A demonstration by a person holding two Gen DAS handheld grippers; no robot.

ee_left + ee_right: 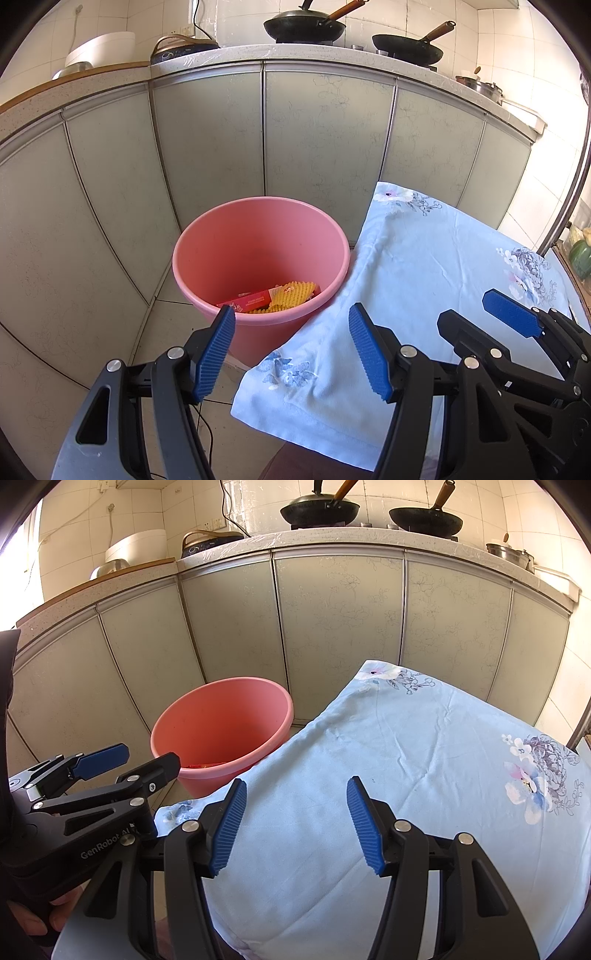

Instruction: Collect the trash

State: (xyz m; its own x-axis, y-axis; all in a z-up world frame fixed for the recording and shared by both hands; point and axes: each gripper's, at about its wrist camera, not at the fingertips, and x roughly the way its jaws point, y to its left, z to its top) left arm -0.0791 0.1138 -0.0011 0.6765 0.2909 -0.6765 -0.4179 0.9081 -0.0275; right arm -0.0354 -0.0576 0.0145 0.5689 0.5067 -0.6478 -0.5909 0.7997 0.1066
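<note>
A pink bucket (pixel 258 243) stands on the floor against the cabinets; it also shows in the right wrist view (pixel 221 723). Inside it lie a red packet (pixel 248 301) and a yellow ridged foam piece (pixel 293 293). My left gripper (pixel 291 332) is open and empty, held near the bucket's front rim and the cloth's left edge. My right gripper (pixel 293 810) is open and empty above the light blue floral cloth (pixel 406 775). The right gripper shows in the left wrist view (pixel 484 314), the left gripper in the right wrist view (pixel 144 758).
Grey-green cabinet doors (pixel 314 129) run along the back. The counter above holds two woks (pixel 304 24), a rice cooker (pixel 99 46) and pots. The cloth-covered table (pixel 424 266) stands to the right of the bucket. A black cable (pixel 207 432) lies on the floor tiles.
</note>
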